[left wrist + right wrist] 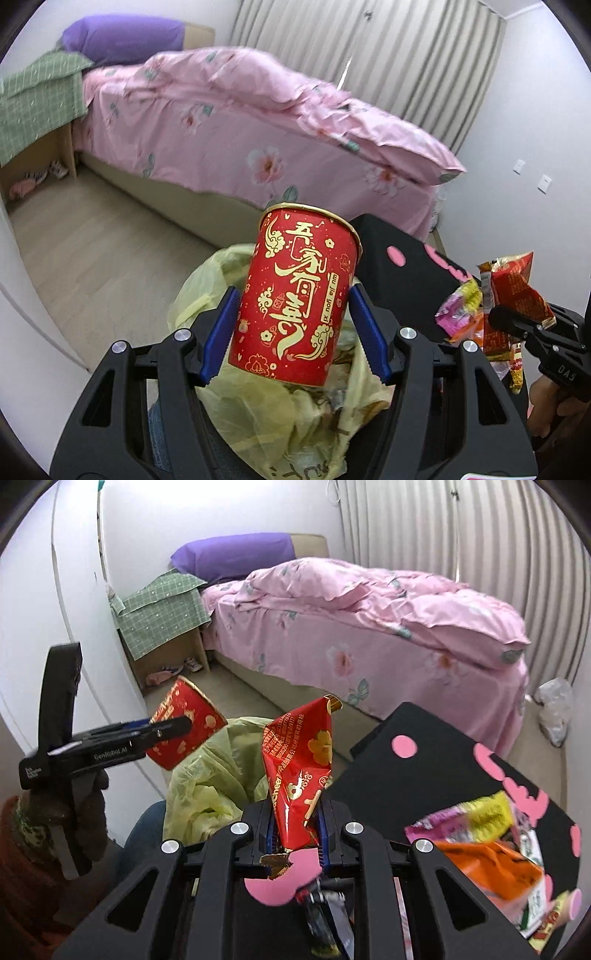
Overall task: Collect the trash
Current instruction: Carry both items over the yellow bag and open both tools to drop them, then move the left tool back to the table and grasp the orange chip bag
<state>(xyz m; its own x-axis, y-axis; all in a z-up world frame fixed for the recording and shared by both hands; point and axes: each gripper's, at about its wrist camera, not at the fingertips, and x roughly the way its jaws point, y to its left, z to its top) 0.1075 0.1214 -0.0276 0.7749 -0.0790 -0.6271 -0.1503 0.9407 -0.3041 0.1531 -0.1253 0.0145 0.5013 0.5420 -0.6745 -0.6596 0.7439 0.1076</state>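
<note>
The left gripper (293, 325) is clamped on a red can (295, 291), held over the open yellow bag (258, 417). The right gripper (295, 830) is clamped on a red wrapper (299, 768) above the near-left corner of the black table (424, 771). Neither is in the bag yet. More wrappers (491, 856) lie along the table's near edge, so collection looks midway.
</note>
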